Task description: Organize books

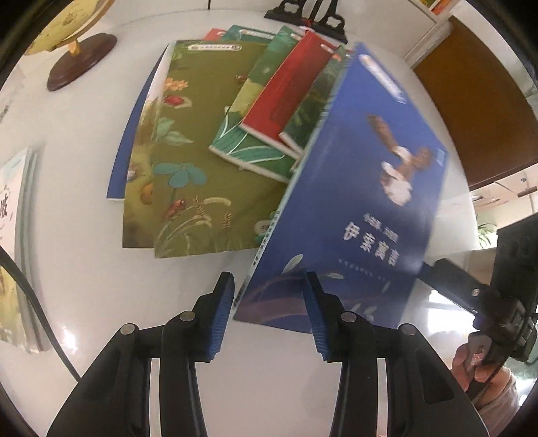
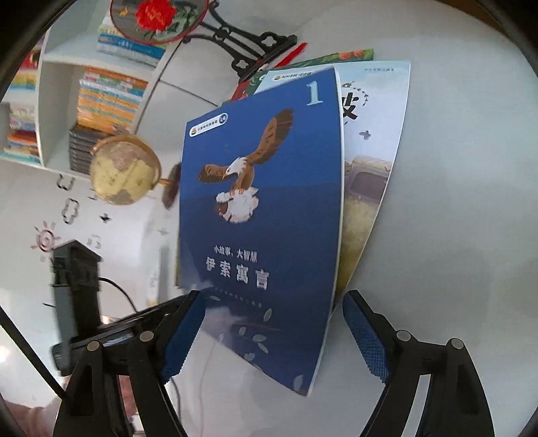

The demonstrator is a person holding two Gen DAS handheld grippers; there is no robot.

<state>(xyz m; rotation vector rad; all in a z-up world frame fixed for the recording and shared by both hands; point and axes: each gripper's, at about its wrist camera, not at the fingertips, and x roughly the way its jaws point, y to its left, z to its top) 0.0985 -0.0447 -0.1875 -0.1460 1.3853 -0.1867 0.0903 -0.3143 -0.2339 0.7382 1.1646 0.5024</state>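
One blue book [image 1: 353, 188], tilted, long axis running away; left gripper [image 1: 269, 316] seemingly clamps its corner; right gripper [image 2: 272, 336] wide, gripping nothing.

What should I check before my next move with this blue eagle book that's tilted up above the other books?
1. Blue eagle book tilted up, cover visible: ok.
2. Left gripper straddles its lower corner; firm grip: cannot tell.
3. Right gripper open, not clamping the book: ok.
4. Fanned books stacked squarely: not ok.
5. Globe apart from the books: ok.
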